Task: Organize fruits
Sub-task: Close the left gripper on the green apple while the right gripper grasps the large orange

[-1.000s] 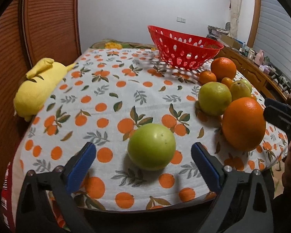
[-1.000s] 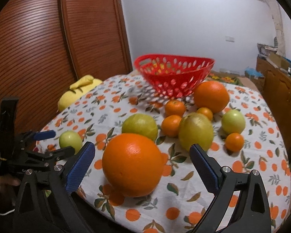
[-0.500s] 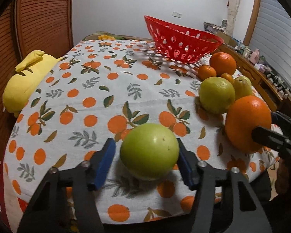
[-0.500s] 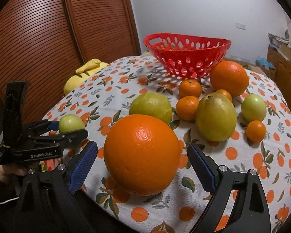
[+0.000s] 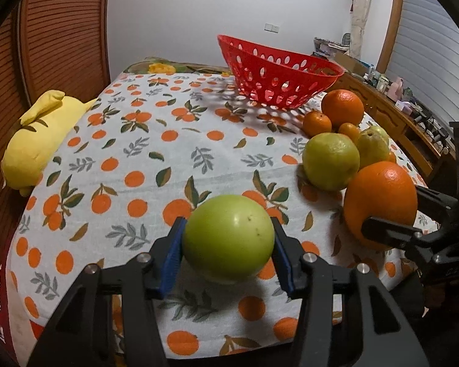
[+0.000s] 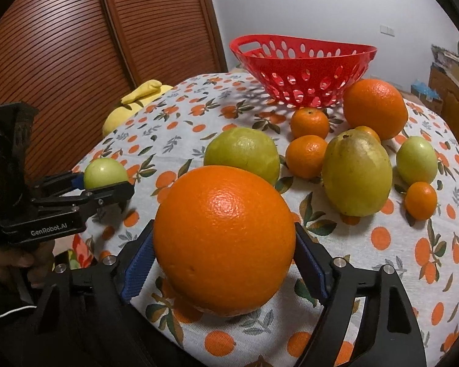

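My left gripper [image 5: 228, 255] is shut on a green apple [image 5: 228, 238] near the table's front edge; it also shows in the right wrist view [image 6: 105, 172]. My right gripper [image 6: 223, 260] is shut on a big orange [image 6: 225, 238], which still rests on the cloth; the orange also shows in the left wrist view [image 5: 382, 203]. A red basket [image 6: 303, 67] stands empty at the back. Before it lie another big orange [image 6: 375, 108], a yellow-green citrus [image 6: 241, 153], a pear-like yellow fruit [image 6: 356, 172], a second green apple [image 6: 416, 160] and several small tangerines [image 6: 306, 156].
A yellow plush toy [image 5: 36, 143] lies at the table's left edge by the wooden slatted doors [image 6: 76, 46]. A wooden sideboard with clutter [image 5: 394, 104] runs along the right. The orange-print tablecloth [image 5: 156, 140] covers the table.
Both grippers closed in: the left one onto the green apple, the right one onto the big orange. Both were wide open a second ago.
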A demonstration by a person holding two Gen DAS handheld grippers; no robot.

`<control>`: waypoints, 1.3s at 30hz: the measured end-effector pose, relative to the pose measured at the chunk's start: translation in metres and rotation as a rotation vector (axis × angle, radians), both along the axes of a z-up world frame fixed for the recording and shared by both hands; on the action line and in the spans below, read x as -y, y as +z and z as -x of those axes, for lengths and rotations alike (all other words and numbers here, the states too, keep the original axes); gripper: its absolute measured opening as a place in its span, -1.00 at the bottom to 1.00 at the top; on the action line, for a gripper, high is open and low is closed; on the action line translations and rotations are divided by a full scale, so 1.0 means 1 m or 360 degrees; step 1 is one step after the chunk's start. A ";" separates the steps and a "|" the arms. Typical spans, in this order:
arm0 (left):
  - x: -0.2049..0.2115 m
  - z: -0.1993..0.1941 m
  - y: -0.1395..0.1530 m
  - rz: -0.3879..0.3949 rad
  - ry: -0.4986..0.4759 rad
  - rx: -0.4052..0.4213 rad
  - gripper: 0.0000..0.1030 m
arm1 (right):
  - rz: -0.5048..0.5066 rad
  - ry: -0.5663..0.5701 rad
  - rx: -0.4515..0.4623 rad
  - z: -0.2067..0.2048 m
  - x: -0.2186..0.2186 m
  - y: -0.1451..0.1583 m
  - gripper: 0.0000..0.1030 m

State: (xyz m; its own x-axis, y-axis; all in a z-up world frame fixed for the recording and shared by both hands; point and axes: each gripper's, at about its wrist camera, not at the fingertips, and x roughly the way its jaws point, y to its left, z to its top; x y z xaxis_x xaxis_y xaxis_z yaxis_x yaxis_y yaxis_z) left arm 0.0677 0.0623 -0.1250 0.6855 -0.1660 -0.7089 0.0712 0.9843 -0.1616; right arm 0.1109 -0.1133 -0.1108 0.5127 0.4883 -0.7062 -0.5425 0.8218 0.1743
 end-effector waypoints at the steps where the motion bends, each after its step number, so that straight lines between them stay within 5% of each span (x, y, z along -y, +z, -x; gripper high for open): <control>1: 0.001 0.000 0.001 -0.0001 -0.0002 0.0005 0.00 | -0.0002 0.0002 -0.0002 0.000 0.000 0.000 0.64; 15: 0.002 0.003 0.003 0.0017 -0.0004 0.0012 0.00 | -0.0004 0.0019 -0.0047 -0.003 -0.002 -0.006 0.62; 39: 0.028 -0.020 0.040 -0.0019 -0.0100 0.0147 0.00 | -0.0070 0.0027 0.0184 -0.007 0.013 0.039 0.59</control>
